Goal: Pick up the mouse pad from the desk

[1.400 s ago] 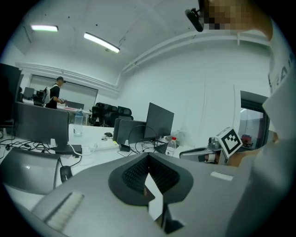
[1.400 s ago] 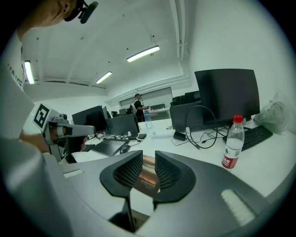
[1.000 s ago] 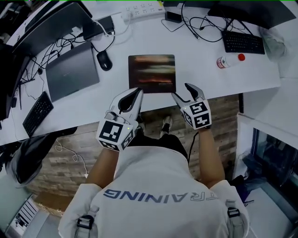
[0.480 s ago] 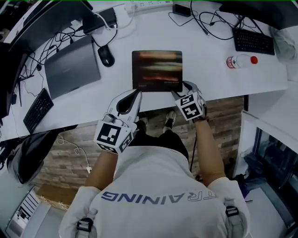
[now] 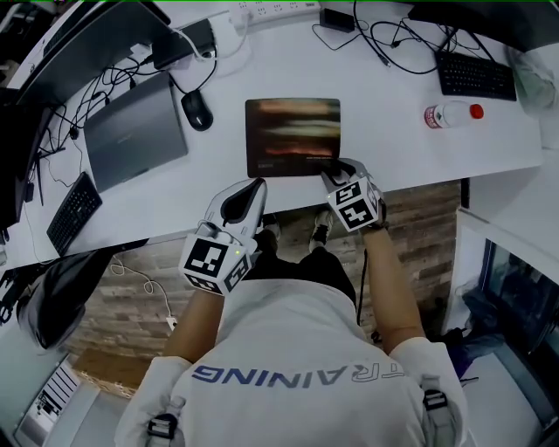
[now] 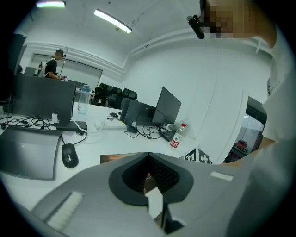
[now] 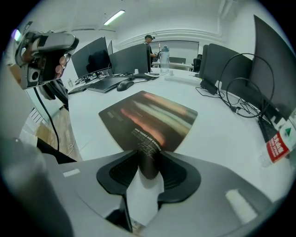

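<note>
The dark mouse pad [image 5: 293, 131] with orange streaks lies flat in the middle of the white desk [image 5: 384, 131]. My right gripper [image 5: 336, 168] points steeply down at its near right corner. In the right gripper view that corner [image 7: 149, 159] curls up between the closing jaws, and both pads touch it. The rest of the mouse pad [image 7: 148, 113] stays on the desk. My left gripper [image 5: 256, 185] hovers at the desk's front edge, just short of the pad's near left corner, jaws shut and empty. In the left gripper view [image 6: 148, 155] a strip of the mouse pad [image 6: 113, 158] shows beyond the fingers.
A closed grey laptop [image 5: 135, 131] and a black mouse [image 5: 196, 111] lie left of the pad. A plastic bottle [image 5: 450, 114] lies on its side at the right. Keyboards [image 5: 476, 77], cables and a power strip [image 5: 271, 12] line the back. The desk's front edge runs under both grippers.
My right gripper has come down onto the pad's near right corner and its jaws have narrowed from wide open around it. The left gripper has sunk a little.
</note>
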The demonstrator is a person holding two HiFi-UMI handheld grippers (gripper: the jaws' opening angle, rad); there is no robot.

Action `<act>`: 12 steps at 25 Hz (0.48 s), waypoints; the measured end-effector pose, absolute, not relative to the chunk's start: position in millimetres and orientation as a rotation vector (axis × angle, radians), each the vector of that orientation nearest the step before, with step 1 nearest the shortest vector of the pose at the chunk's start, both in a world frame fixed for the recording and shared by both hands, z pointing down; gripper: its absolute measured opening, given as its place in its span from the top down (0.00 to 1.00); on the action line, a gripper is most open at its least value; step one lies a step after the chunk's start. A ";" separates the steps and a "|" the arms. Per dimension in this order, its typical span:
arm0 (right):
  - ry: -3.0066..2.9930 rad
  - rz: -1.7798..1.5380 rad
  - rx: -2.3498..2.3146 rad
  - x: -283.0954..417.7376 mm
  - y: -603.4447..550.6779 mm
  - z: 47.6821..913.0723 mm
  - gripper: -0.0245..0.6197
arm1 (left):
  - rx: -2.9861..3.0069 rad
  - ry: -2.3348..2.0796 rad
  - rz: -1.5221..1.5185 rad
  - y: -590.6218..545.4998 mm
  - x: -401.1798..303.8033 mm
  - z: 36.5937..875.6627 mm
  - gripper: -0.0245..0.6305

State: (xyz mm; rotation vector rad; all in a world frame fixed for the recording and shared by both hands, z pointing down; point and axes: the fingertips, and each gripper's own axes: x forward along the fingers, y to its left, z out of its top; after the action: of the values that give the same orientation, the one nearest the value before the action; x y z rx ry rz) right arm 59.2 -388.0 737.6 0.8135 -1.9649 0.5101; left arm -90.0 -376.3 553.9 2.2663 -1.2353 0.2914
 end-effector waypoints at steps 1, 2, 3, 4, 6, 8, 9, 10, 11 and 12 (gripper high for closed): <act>-1.971 0.514 0.819 58.6 -387.0 737.7 0.72 | 2.269 -1.232 0.293 -374.6 -88.3 553.6 0.96; -1.976 0.520 0.826 58.6 -386.6 737.8 0.75 | 2.271 -1.231 0.293 -373.5 -86.8 552.9 0.96; -1.979 0.524 0.834 59.0 -386.7 738.0 0.77 | 2.274 -1.232 0.291 -373.0 -85.5 552.1 0.96; -1.979 0.525 0.843 59.1 -387.0 738.0 0.80 | 2.277 -1.233 0.288 -373.2 -84.5 551.3 0.96; -1.983 0.521 0.868 57.0 -386.7 737.6 0.86 | 2.283 -1.237 0.281 -374.4 -83.9 548.7 0.96; -2.001 0.529 0.910 54.2 -385.4 736.3 0.89 | 2.291 -1.243 0.272 -374.6 -84.5 544.9 0.96; -2.018 0.536 0.932 53.0 -384.7 734.4 0.89 | 2.295 -1.247 0.267 -374.2 -84.8 542.8 0.96; -2.040 0.538 0.950 51.7 -383.5 730.7 0.89 | 2.299 -1.251 0.262 -373.2 -84.8 540.5 0.96; -2.064 0.533 0.964 50.4 -381.9 724.6 0.90 | 2.303 -1.255 0.257 -372.2 -84.4 537.7 0.96; -2.087 0.520 0.977 49.4 -380.5 716.0 0.90 | 2.309 -1.261 0.250 -371.6 -84.1 534.2 0.96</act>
State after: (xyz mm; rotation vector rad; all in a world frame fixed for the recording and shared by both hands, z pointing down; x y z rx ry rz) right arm 49.4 -380.5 716.0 0.9772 -2.0872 0.5198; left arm -84.1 -371.6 534.2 2.3093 -1.2609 0.2504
